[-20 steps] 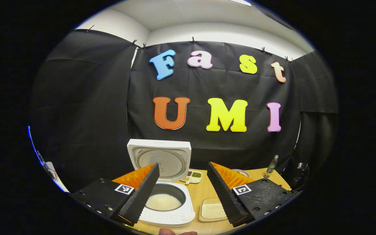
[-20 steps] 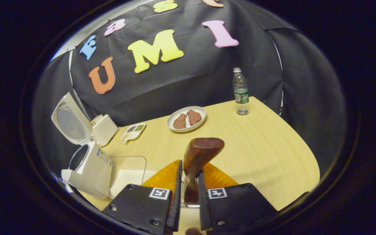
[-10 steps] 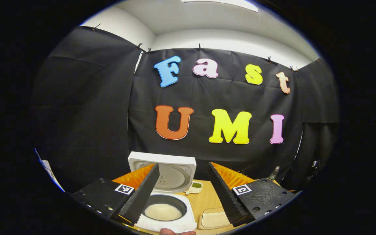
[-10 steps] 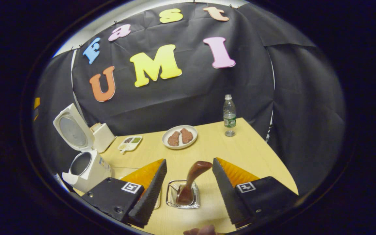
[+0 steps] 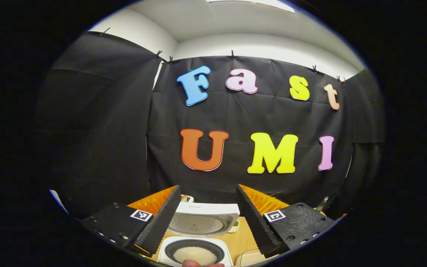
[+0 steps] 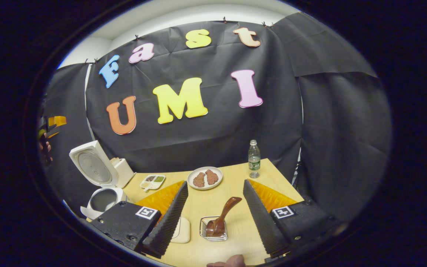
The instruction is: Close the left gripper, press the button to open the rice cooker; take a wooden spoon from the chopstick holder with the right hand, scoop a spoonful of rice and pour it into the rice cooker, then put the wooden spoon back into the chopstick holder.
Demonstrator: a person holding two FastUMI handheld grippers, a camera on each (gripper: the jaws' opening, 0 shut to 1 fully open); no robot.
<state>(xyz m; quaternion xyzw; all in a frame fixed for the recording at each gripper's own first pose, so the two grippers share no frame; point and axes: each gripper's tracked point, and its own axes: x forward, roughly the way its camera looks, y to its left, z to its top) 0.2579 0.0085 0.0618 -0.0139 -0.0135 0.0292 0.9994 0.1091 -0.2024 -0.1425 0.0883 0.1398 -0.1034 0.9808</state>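
the wooden spoon (image 6: 221,218) stands in the chopstick holder (image 6: 214,230) on the table (image 6: 272,174), handle leaning up and right, straight ahead between the spread fingers of the right gripper (image 6: 213,207) (gripping nothing). the left gripper (image 5: 208,207), also open, hangs above the open rice cooker (image 5: 198,237).

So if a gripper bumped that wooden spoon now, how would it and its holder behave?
The wooden spoon leans in the chopstick holder, its bowl end overhanging the rim, so it would probably pivot or tip out. It looks rigid. The holder looks small and light, likely to slide.
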